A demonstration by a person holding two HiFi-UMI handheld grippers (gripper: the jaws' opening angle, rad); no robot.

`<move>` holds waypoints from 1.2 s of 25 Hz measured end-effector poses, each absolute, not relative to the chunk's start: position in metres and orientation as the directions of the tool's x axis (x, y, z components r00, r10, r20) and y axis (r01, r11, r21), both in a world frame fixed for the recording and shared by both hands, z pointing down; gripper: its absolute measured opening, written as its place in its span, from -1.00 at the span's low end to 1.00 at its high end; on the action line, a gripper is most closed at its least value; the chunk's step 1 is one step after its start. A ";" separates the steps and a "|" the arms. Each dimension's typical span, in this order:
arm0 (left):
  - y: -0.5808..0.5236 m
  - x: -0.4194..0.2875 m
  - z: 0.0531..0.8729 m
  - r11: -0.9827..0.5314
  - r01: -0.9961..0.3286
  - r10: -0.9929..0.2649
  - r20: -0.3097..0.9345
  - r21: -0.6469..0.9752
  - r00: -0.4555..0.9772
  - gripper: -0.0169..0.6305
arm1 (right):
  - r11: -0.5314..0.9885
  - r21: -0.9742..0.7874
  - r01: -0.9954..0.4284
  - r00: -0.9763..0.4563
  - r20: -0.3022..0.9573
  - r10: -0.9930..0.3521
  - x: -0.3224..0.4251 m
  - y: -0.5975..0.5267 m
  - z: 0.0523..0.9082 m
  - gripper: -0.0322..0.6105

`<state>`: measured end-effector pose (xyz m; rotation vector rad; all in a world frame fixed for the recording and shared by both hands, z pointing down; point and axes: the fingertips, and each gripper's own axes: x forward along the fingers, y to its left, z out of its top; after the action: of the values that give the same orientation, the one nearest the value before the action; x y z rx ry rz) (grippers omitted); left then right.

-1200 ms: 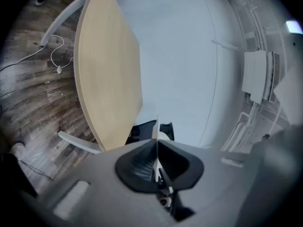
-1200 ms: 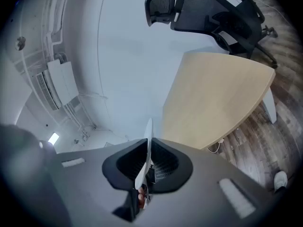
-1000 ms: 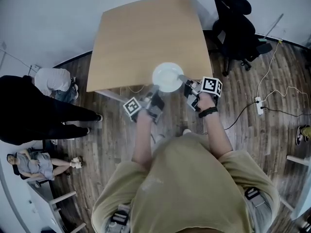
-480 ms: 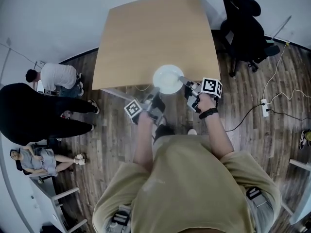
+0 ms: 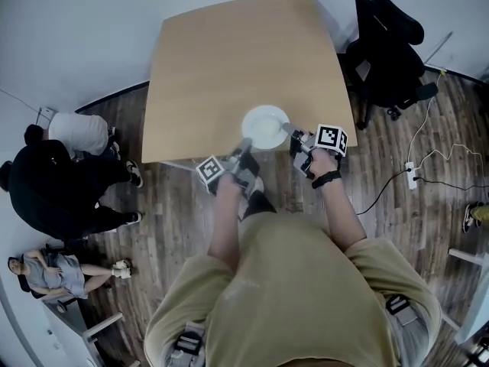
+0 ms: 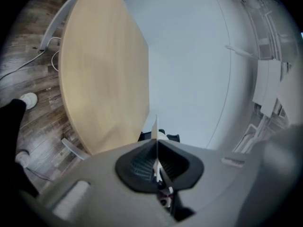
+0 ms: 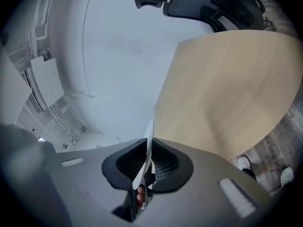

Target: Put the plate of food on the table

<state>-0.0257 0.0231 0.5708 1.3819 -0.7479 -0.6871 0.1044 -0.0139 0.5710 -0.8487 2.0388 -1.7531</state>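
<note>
The left tool pinches one rim of the plate tight. The right tool has the other rim between its jaws, which are opening. Holding both sides keeps it flat. The plate is at the bench's near edge, probably set down.

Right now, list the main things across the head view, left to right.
Person in black → left claw → plate → right claw, its jaws opening with the plate's rim between them → black chair.
</note>
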 end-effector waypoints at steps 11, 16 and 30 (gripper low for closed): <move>-0.105 -0.141 0.569 0.020 -0.165 -0.757 0.123 0.986 0.642 -0.93 | 0.083 -0.940 -0.331 -0.719 0.194 -0.667 -0.008 -0.131 0.566 -0.80; -0.129 -0.166 0.583 -0.006 -0.241 -0.719 0.163 0.971 0.676 -0.93 | 0.063 -0.916 -0.397 -0.683 0.249 -0.686 -0.036 -0.153 0.586 -0.79; -0.176 -0.168 0.660 0.063 -0.260 -0.631 0.240 0.963 0.738 -0.91 | -0.025 -0.869 -0.494 -0.612 0.368 -0.700 -0.037 -0.189 0.663 -0.79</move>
<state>-0.1679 -0.1764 0.6595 1.5220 -0.7564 -0.3246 -0.0370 -0.1885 0.6626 -1.2825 2.0587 -1.6988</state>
